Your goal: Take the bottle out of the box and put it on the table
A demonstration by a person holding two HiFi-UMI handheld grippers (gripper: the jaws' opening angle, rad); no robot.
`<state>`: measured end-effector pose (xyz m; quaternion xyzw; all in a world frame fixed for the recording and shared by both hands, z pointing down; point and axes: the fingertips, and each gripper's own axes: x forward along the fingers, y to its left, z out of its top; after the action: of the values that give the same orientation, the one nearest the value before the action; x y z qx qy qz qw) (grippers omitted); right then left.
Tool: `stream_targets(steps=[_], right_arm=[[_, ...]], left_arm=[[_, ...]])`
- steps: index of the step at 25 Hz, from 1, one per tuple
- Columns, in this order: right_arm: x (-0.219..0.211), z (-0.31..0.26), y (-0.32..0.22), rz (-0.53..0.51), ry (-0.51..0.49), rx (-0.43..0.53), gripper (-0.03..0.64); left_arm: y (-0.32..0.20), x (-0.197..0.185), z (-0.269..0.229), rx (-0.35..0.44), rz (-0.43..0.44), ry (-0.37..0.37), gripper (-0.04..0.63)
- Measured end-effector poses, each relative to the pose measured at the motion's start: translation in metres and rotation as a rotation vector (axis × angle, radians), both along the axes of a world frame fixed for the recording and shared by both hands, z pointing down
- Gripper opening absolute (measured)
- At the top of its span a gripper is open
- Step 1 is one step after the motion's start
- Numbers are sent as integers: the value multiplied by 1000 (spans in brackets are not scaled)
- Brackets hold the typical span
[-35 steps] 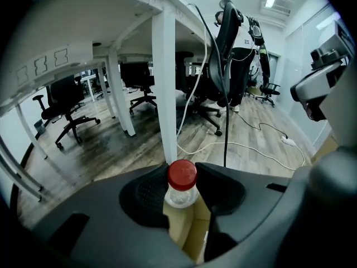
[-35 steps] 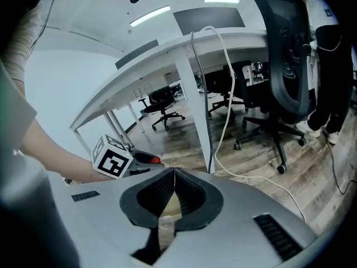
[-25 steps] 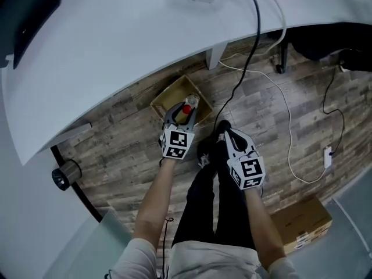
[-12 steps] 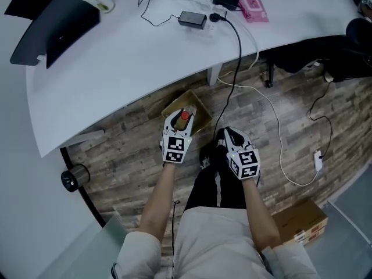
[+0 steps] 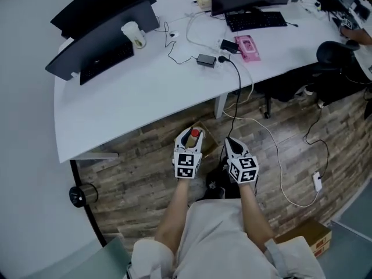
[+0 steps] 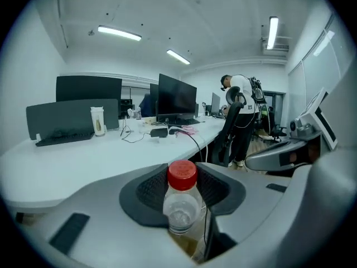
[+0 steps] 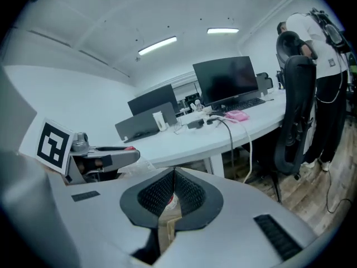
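Observation:
My left gripper [image 5: 190, 137] is shut on a clear bottle [image 6: 181, 208] with a red cap [image 5: 195, 133], gripping it at the body below the neck. The bottle stands upright between the jaws, lifted above the open cardboard box [image 5: 208, 142] on the wooden floor. The white table [image 5: 145, 92] lies ahead, with its edge just past the bottle. To the right my right gripper [image 5: 232, 142] is shut and holds nothing; its pads [image 7: 174, 190] meet at the tips. In the right gripper view my left gripper [image 7: 103, 158] shows at the left.
On the table stand monitors [image 5: 104, 25], a keyboard [image 5: 256, 20], a cup [image 5: 134, 35], a pink pack [image 5: 247, 47] and a power adapter [image 5: 206, 58] with cables. A second cardboard box [image 5: 308, 237] and a black cylinder [image 5: 83, 195] lie on the floor. A person [image 6: 241, 113] stands by a chair.
Both grippers have risen, and the bottle has come up out of the box with the left one. The head view now takes in much more of the table.

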<state>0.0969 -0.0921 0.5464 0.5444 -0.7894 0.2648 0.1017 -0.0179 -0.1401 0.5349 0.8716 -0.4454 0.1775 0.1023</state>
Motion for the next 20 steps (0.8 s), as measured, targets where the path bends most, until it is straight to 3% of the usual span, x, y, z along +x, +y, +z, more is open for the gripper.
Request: stream_targets(steps=[11,20], right_arm=[[-39,-64,-31,-136,-9,131,38],[-63,-72,-94,-262,-48,147,38]], left_arm=[[-10,-24,-71,73,-54,18,161],[-63,-52,-102,97,-159,18,161]])
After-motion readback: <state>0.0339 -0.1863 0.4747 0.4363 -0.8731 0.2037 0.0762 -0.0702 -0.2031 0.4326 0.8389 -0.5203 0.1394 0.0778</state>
